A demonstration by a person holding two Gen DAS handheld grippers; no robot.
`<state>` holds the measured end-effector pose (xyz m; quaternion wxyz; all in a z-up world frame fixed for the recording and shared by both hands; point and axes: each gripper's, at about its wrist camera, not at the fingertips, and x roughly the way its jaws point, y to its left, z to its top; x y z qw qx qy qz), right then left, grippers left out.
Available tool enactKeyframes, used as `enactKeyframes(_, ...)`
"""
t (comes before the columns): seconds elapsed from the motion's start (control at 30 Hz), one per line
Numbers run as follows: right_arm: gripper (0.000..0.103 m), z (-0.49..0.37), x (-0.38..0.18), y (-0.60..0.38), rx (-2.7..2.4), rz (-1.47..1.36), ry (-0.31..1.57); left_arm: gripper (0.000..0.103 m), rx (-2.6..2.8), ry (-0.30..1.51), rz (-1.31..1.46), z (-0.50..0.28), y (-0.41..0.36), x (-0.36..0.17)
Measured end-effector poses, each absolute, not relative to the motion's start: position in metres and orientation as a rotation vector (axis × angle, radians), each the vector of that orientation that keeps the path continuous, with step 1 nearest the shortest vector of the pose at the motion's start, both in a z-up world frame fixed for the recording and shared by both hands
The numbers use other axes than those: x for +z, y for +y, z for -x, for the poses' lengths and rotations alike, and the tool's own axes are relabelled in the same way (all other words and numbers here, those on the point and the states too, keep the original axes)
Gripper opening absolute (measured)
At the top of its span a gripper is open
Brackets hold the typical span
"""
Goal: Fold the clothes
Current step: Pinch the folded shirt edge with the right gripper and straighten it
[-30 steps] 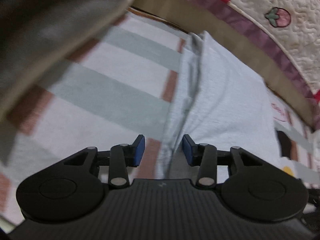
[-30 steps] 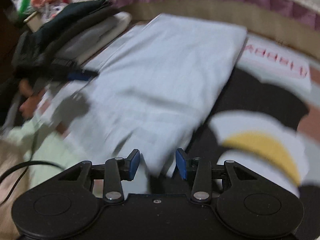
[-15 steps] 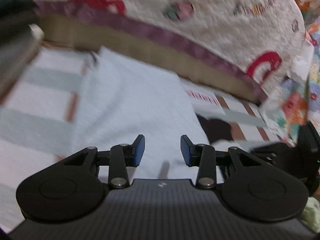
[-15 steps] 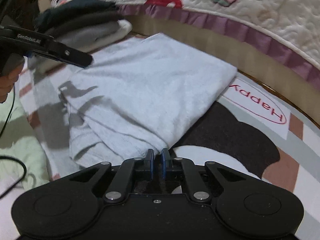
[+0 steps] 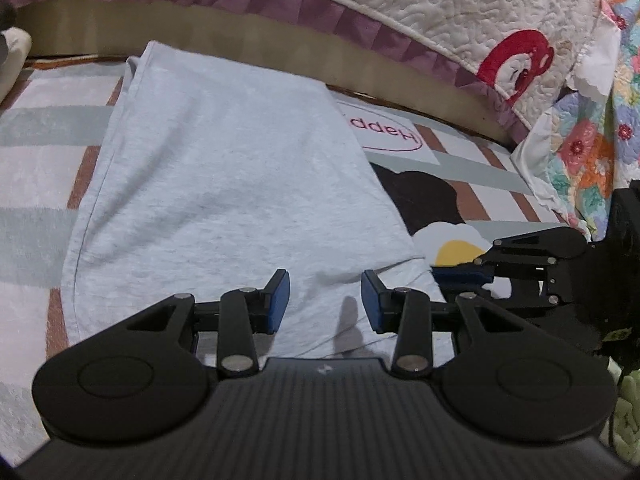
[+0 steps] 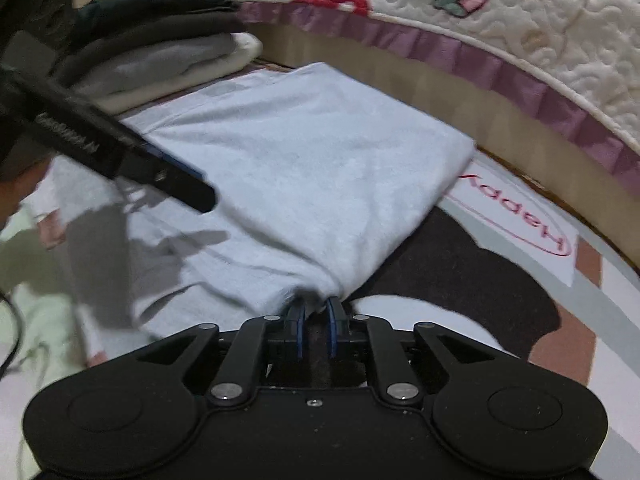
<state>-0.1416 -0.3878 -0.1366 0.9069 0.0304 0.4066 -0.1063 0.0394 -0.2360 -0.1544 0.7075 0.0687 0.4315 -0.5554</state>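
Observation:
A light grey garment point(image 5: 224, 184) lies folded flat on a striped cartoon rug point(image 5: 40, 168). My left gripper point(image 5: 324, 300) hangs open just above the garment's near edge, with nothing between its blue pads. In the right wrist view the garment point(image 6: 312, 168) runs down to a bunched corner. That corner sits pinched between the pads of my right gripper point(image 6: 316, 320), whose jaws are opening slightly. The left wrist view shows the right gripper point(image 5: 460, 276) low on that same corner. The left gripper point(image 6: 180, 184) crosses the right wrist view above the garment's left part.
A stack of folded dark and grey clothes point(image 6: 160, 48) stands at the rug's far left. A quilted bedspread point(image 5: 440, 20) with a purple frill hangs along the back. A pale green garment point(image 6: 32, 280) and a black cable point(image 6: 12, 320) lie at the near left.
My left gripper swung right from the garment's left edge to its near edge beside the right gripper. My right gripper went from open to closed on the garment's near corner.

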Motion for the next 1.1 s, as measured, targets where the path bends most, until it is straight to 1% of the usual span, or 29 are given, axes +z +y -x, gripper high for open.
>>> enactKeyframes(0.2, 0.015, 0.142, -0.139, -0.394, -0.275, -0.161, 0.804, 0.038, -1.206, 0.966, -0.151, -0.041, -0.237, -0.158)
enactKeyframes(0.27, 0.002, 0.144, -0.140, -0.399, -0.286, -0.212, 0.774, 0.039, -1.202, 0.965, -0.154, -0.041, -0.237, -0.159)
enactKeyframes(0.3, 0.001, 0.146, -0.140, -0.401, -0.289, -0.225, 0.761, 0.039, -1.199, 0.964, -0.156, -0.040, -0.238, -0.159)
enactKeyframes(0.47, 0.001, 0.155, -0.125, -0.385, -0.250, -0.118, 0.783, 0.039, -1.188, 0.960, -0.159, -0.040, -0.237, -0.159)
enactKeyframes(0.6, 0.001, 0.154, -0.130, -0.378, -0.251, -0.045, 0.813, 0.040, -1.196, 0.956, -0.156, -0.039, -0.238, -0.158)
enactKeyframes(0.77, 0.001, 0.157, -0.122, -0.373, -0.240, -0.040, 0.816, 0.040, -1.202, 0.954, -0.168, -0.039, -0.237, -0.156)
enactKeyframes(0.93, 0.001, 0.171, -0.108, -0.371, -0.178, -0.124, 0.830, 0.040, -1.194, 0.949, -0.155, -0.043, -0.232, -0.150)
enactKeyframes(1.03, 0.001, 0.173, -0.113, -0.379, -0.162, -0.157, 0.876, 0.040, -1.170, 0.952, -0.145, -0.051, -0.226, -0.145)
enactKeyframes(1.1, 0.002, 0.174, -0.122, -0.394, -0.135, -0.266, 0.922, 0.041, -1.141, 0.956, -0.127, -0.060, -0.219, -0.140)
